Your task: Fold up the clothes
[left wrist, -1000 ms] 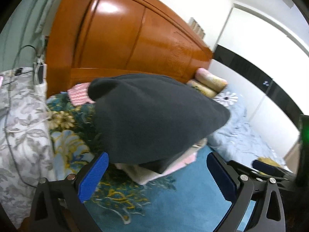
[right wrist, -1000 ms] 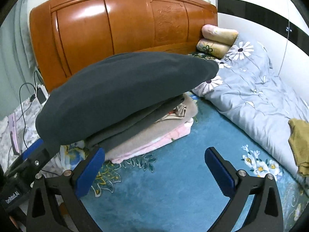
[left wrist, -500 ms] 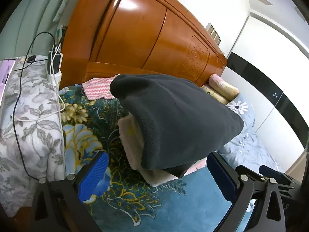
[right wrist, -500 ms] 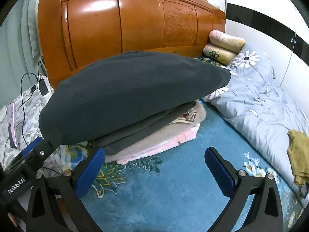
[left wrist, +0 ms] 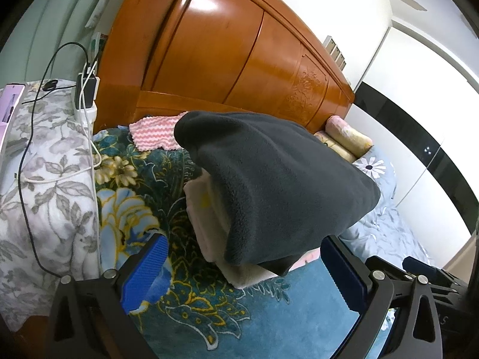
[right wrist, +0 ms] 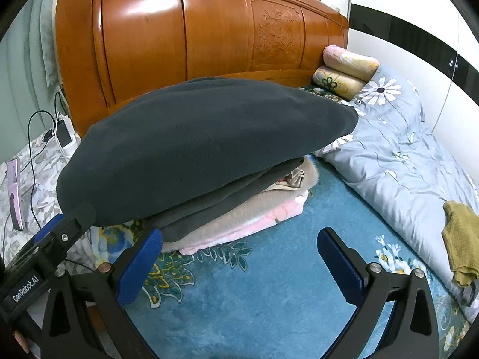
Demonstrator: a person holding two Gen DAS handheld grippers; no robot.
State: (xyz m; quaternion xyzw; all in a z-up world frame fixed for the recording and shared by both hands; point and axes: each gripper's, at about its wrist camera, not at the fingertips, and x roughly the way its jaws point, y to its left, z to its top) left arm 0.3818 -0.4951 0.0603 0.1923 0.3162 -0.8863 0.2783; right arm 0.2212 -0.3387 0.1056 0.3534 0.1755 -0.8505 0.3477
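Folded dark grey fleece garment (right wrist: 203,146) lies atop the stack of folded beige and pink clothes (right wrist: 245,218) at twelve o'clock, both left gripper (left wrist: 239,272) and right gripper (right wrist: 239,266) released and empty; stacking judged complete, next requiring the crumpled mustard-yellow garment (right wrist: 459,242) at three o'clock.
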